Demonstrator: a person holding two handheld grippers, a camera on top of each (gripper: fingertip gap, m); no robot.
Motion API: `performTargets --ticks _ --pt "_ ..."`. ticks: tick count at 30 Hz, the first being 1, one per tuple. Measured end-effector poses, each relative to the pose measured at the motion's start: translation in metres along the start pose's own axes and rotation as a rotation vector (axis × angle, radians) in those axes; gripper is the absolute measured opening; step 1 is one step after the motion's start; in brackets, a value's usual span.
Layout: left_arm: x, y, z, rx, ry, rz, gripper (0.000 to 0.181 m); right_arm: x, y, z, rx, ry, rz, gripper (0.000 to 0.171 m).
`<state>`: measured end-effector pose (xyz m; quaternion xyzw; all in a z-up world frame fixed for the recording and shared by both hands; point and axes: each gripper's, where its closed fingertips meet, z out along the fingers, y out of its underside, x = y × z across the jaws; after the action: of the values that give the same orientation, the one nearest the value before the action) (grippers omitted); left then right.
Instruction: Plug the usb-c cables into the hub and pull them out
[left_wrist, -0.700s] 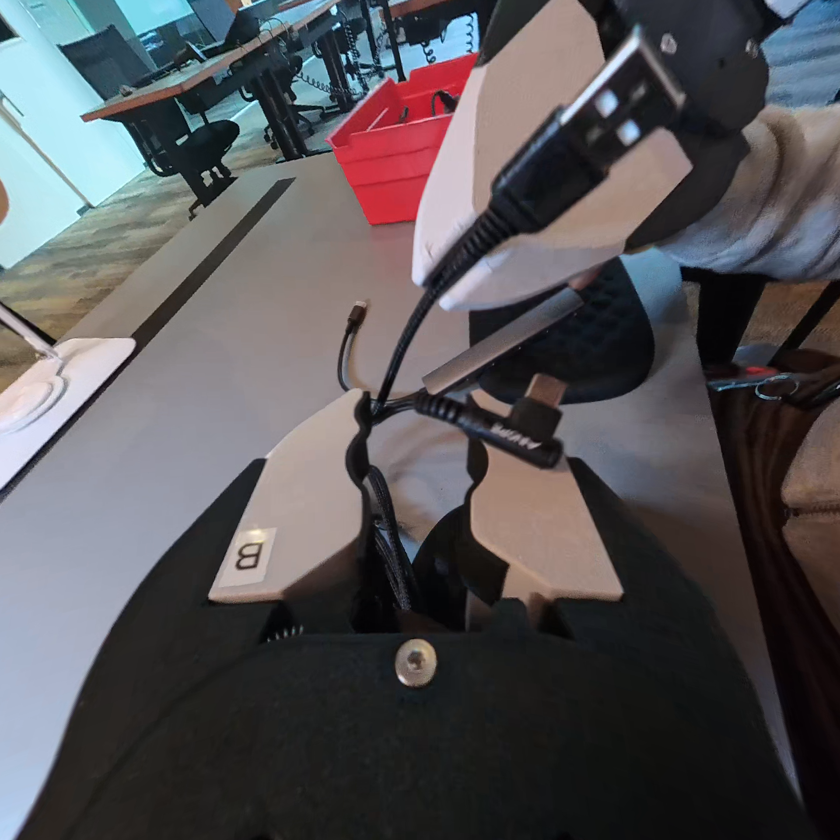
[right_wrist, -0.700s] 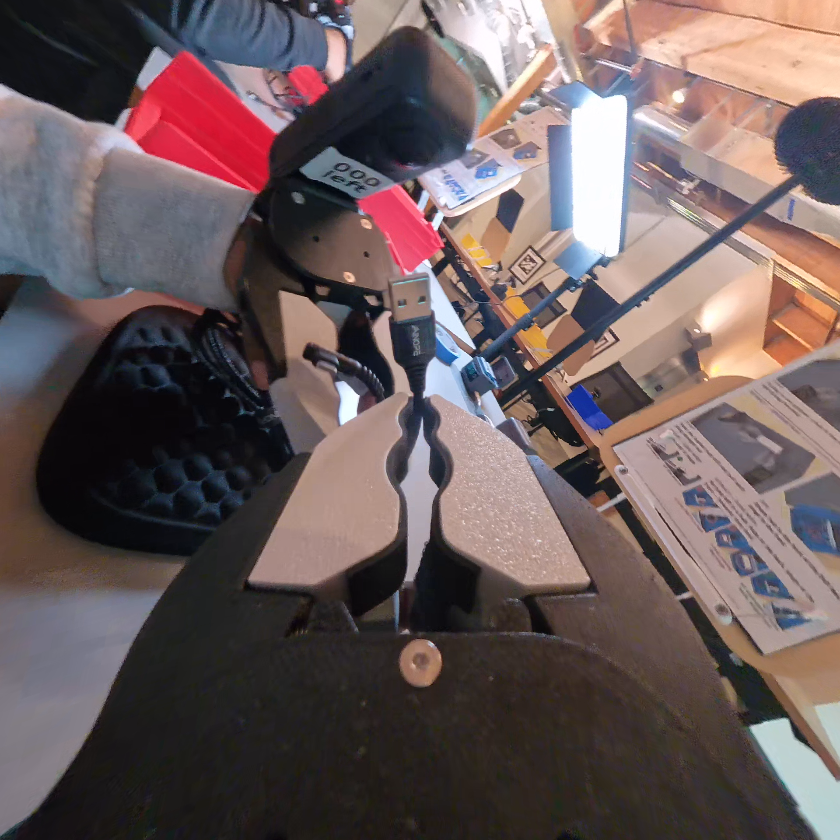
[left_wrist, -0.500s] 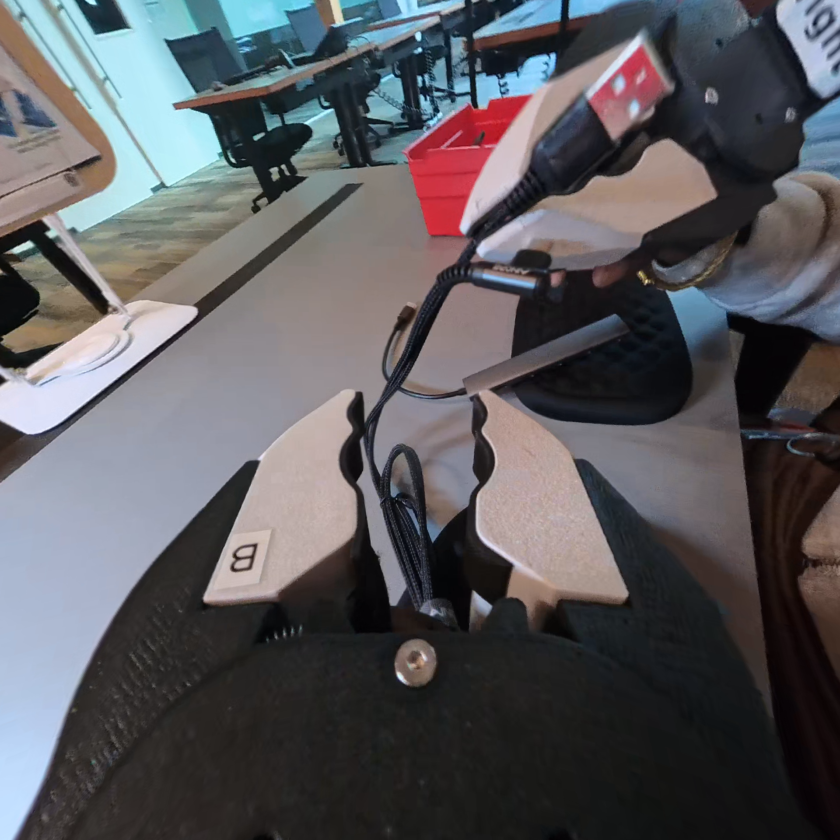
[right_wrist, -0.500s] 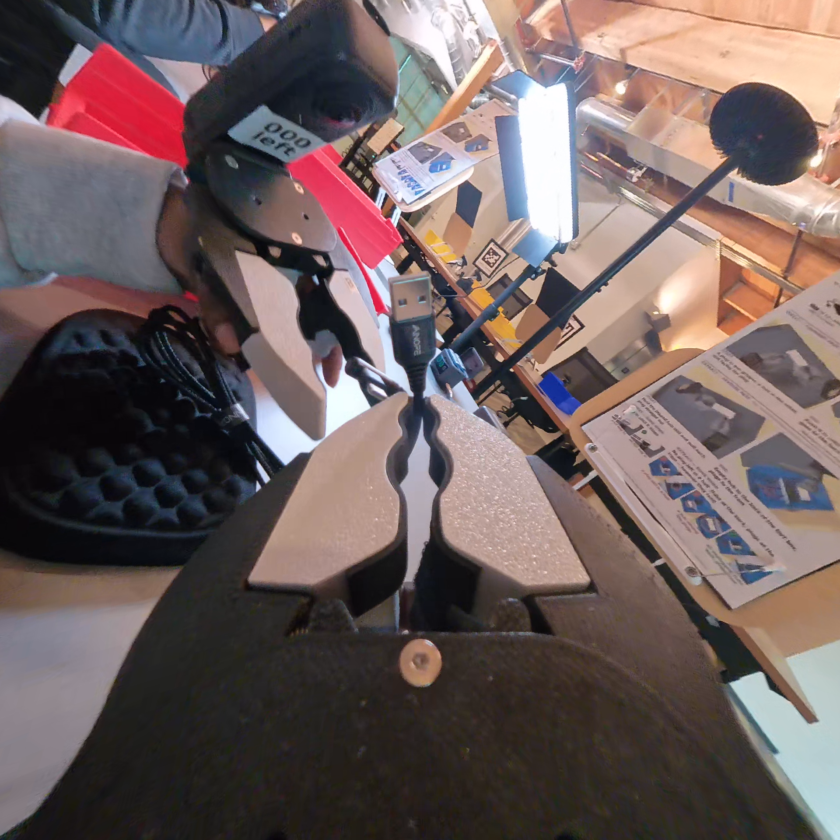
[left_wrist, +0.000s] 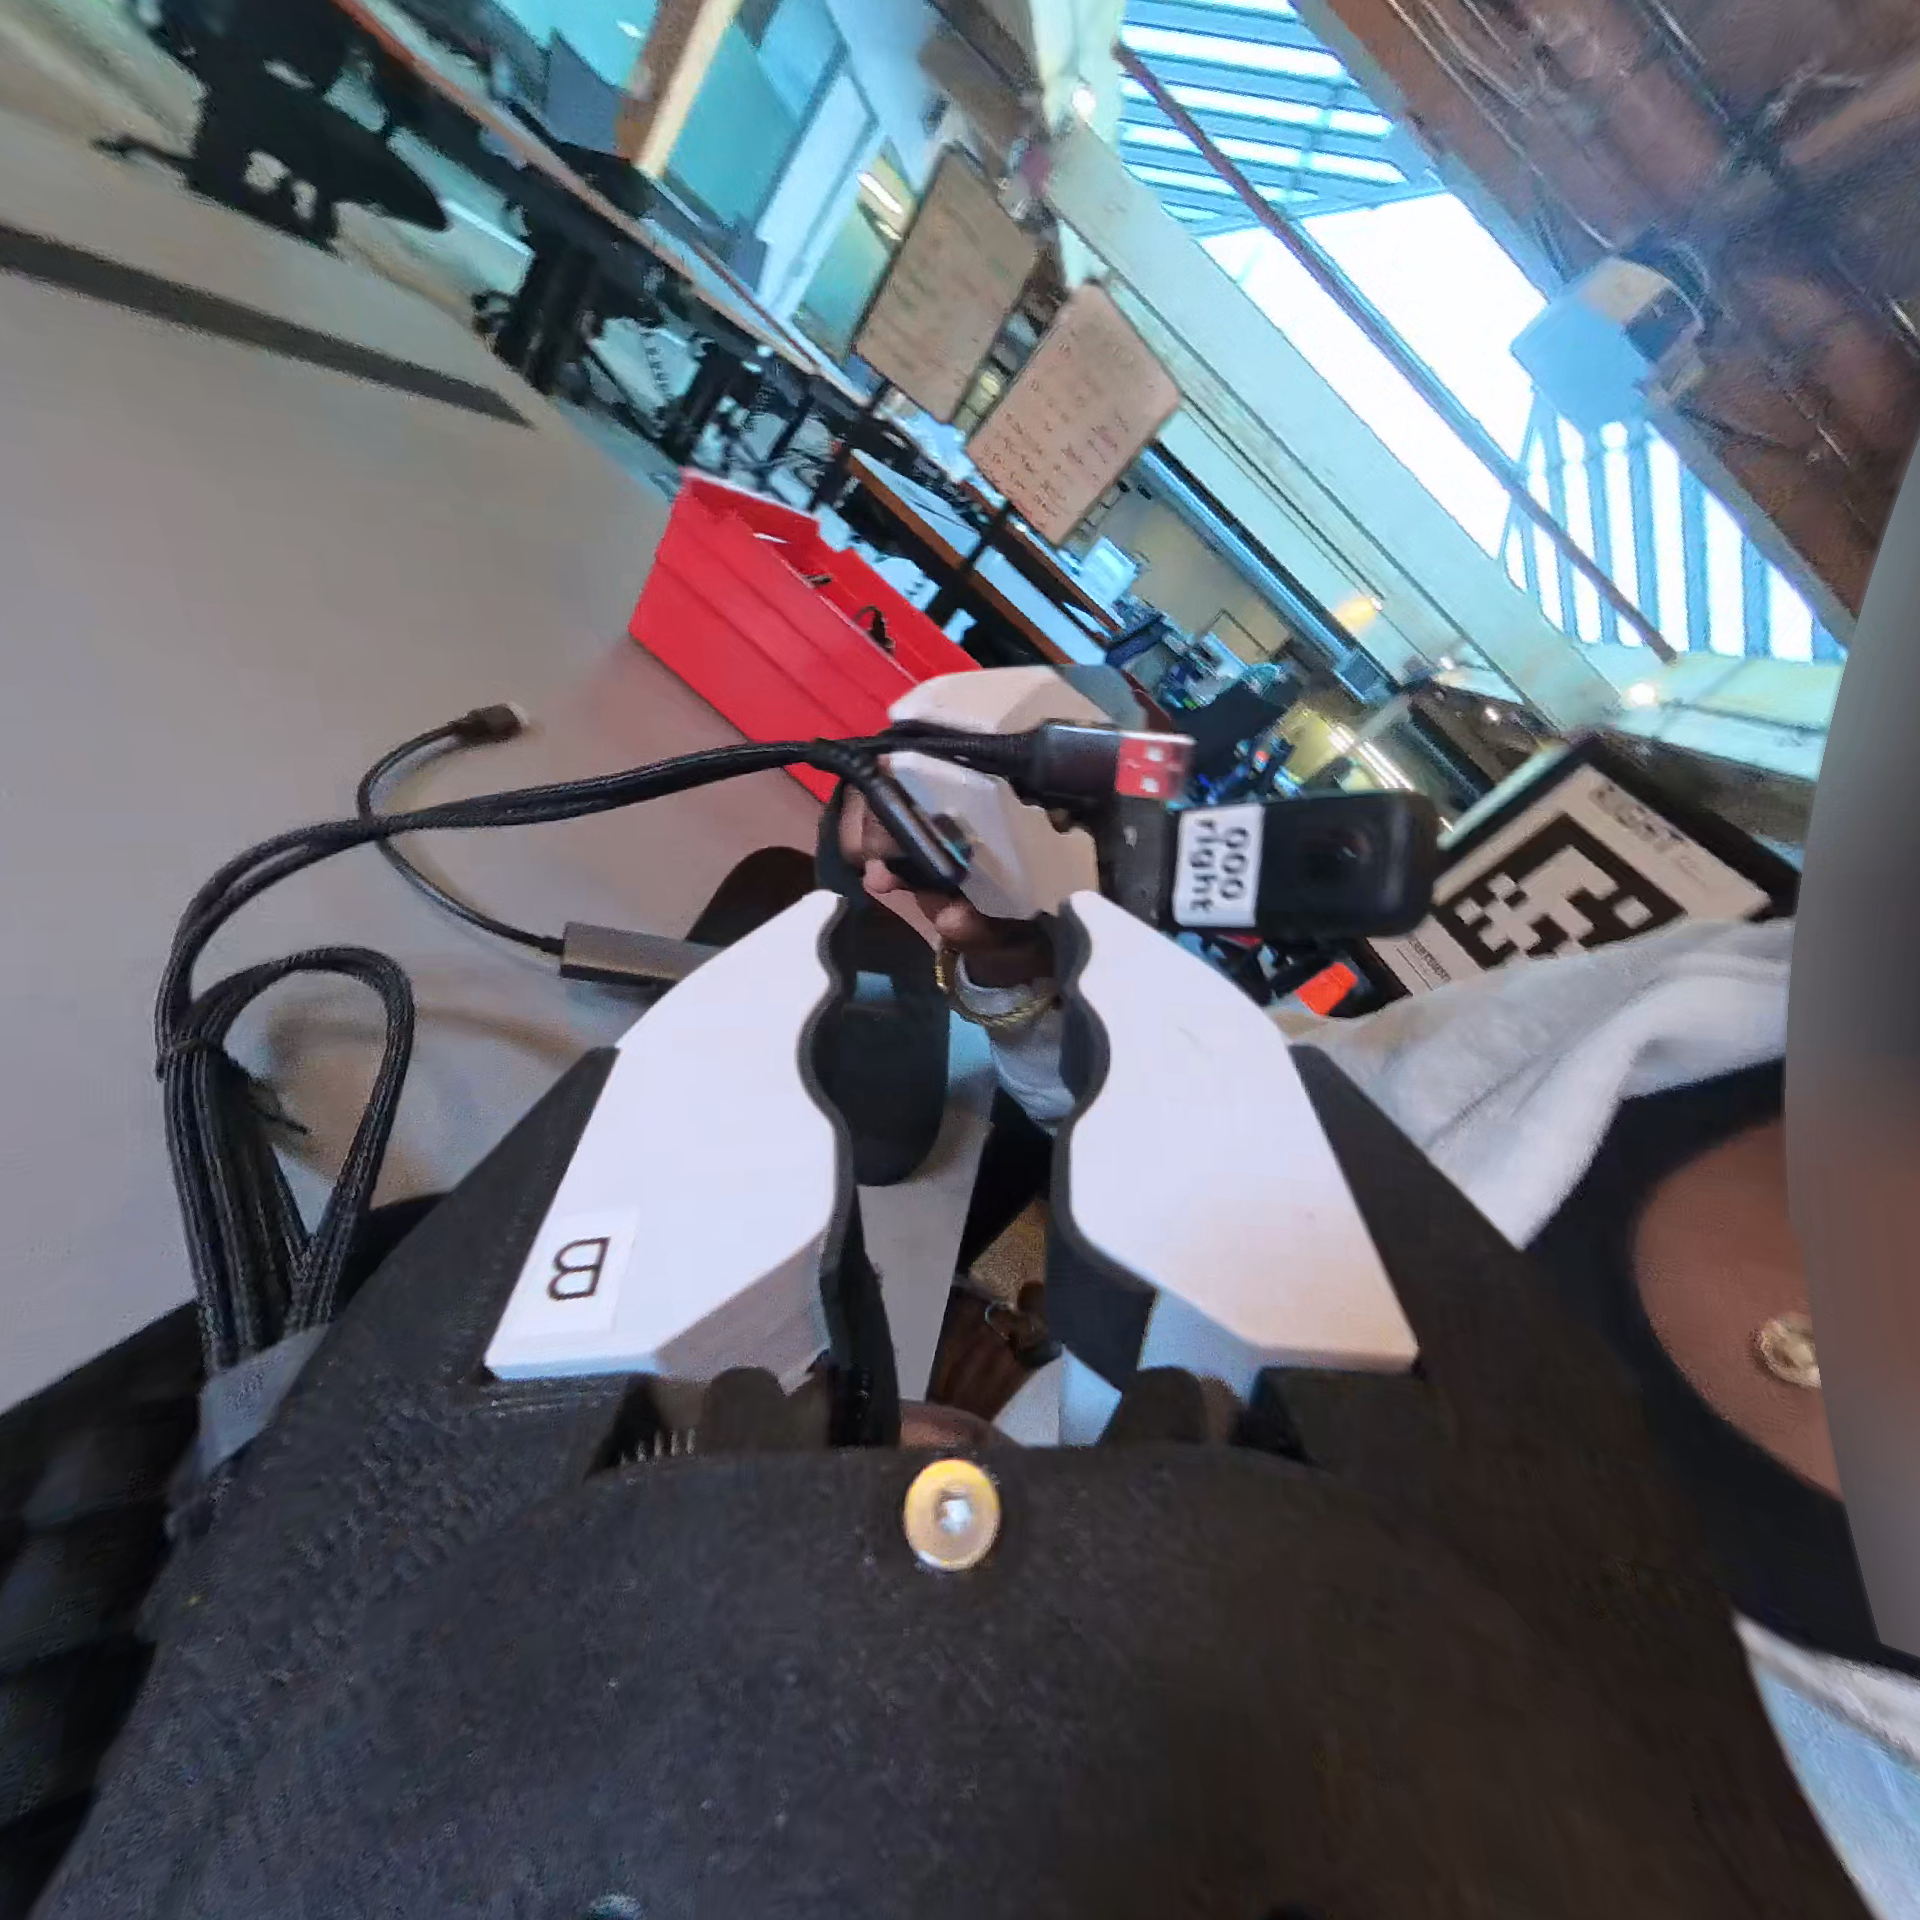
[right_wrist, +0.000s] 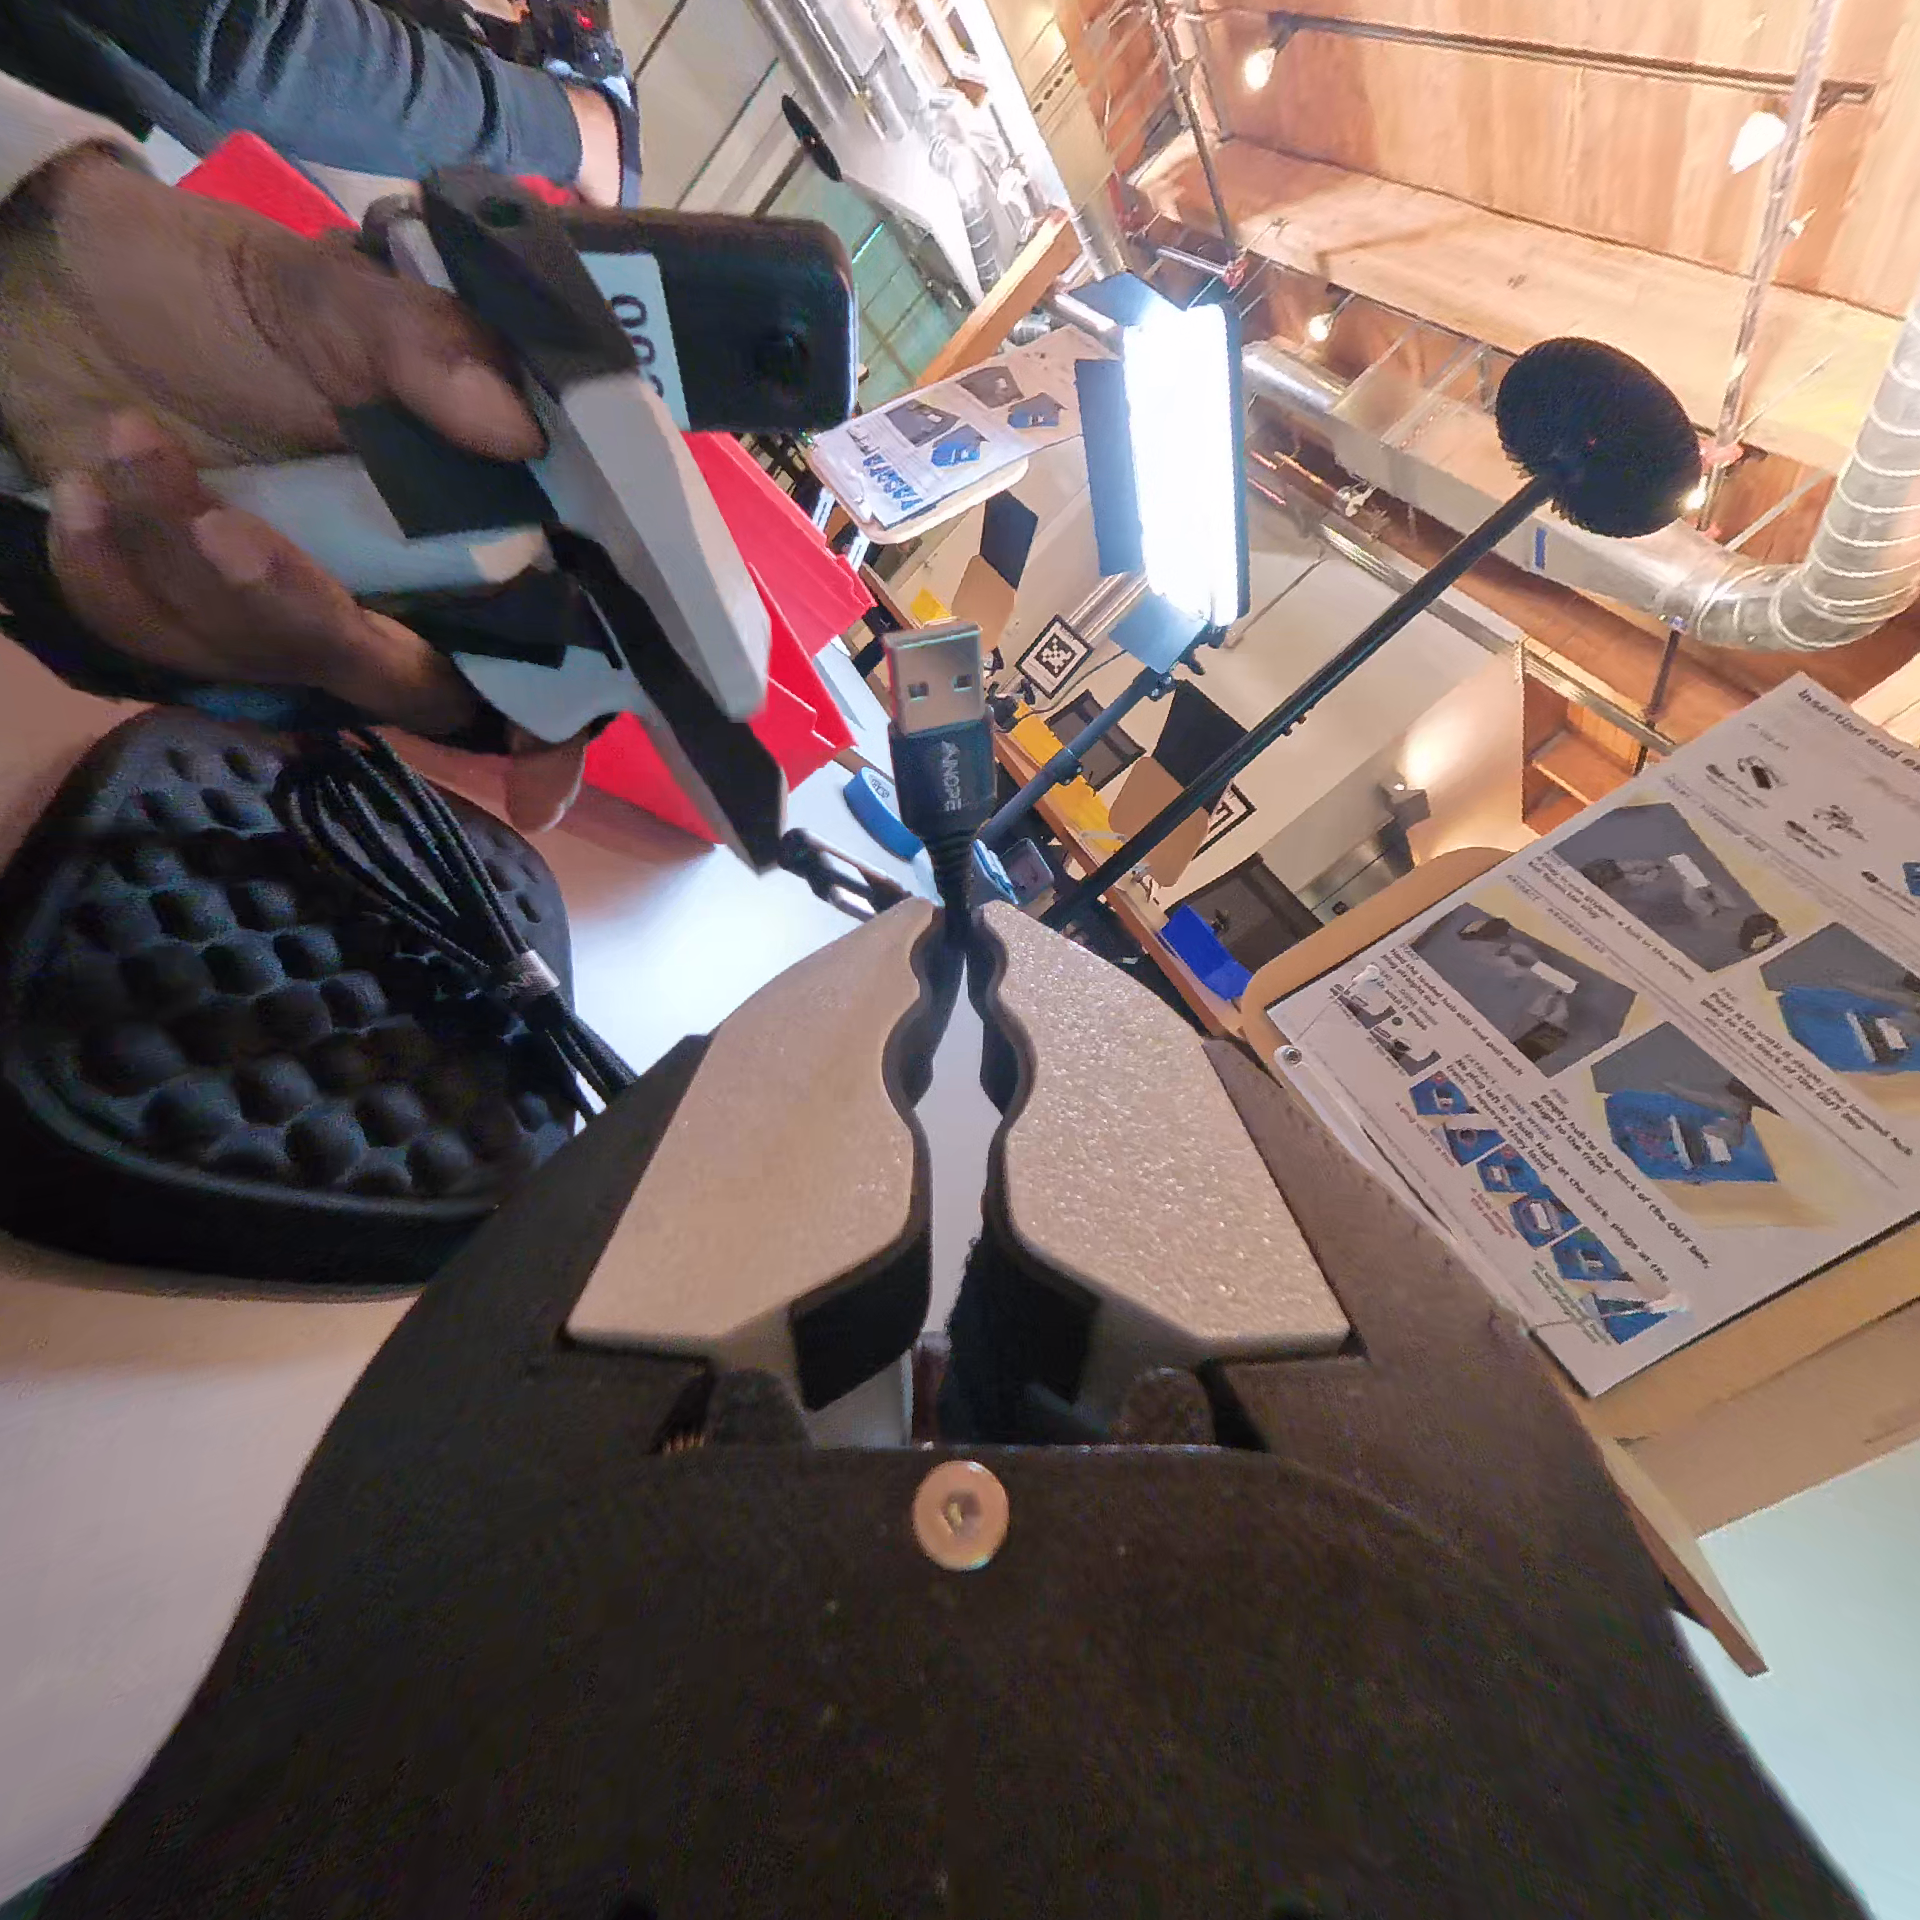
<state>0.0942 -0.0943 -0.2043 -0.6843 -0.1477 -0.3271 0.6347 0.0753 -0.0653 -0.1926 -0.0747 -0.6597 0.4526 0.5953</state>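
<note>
The right gripper (right_wrist: 954, 914) fingers pinch the black braided cable's silver plug (right_wrist: 932, 681), raised at twelve o'clock; left gripper (left_wrist: 951, 912) gapes empty; next, probably carrying it to the grey slim hub (left_wrist: 621, 954) on the surface.

Right gripper (right_wrist: 954, 920): grainy matt grey plastic fingers (right_wrist: 1132, 1122), rough black body. Cable (right_wrist: 940, 774): braided cloth sheath, shiny metal plug. Hub (left_wrist: 623, 951): smooth brushed metal. Pad (right_wrist: 239, 1029): dimpled matt black rubber. Table (left_wrist: 260, 540): smooth matt grey.
</note>
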Motion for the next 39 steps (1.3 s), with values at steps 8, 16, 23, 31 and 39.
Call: performTargets --ticks 8,16,23,31,39 --pt "-0.006 0.007 0.014 -0.027 0.052 -0.152 0.025 -0.013 -0.008 -0.001 0.032 -0.038 -0.067 0.003" --pt "0.001 0.021 0.011 -0.031 0.127 -0.163 0.01 -0.001 -0.01 -0.002 0.077 -0.07 0.218 0.004" --pt "0.004 0.018 -0.008 0.078 0.151 -0.13 0.01 0.06 0.042 0.019 -0.137 -0.018 0.721 0.006" --pt "0.016 -0.001 -0.031 0.238 0.22 -0.082 0.01 0.044 0.15 0.045 -0.616 -0.169 0.738 0.009" --pt "0.012 -0.004 -0.024 0.281 0.219 -0.094 0.009 -0.02 0.163 0.064 -0.748 -0.406 0.888 0.01"
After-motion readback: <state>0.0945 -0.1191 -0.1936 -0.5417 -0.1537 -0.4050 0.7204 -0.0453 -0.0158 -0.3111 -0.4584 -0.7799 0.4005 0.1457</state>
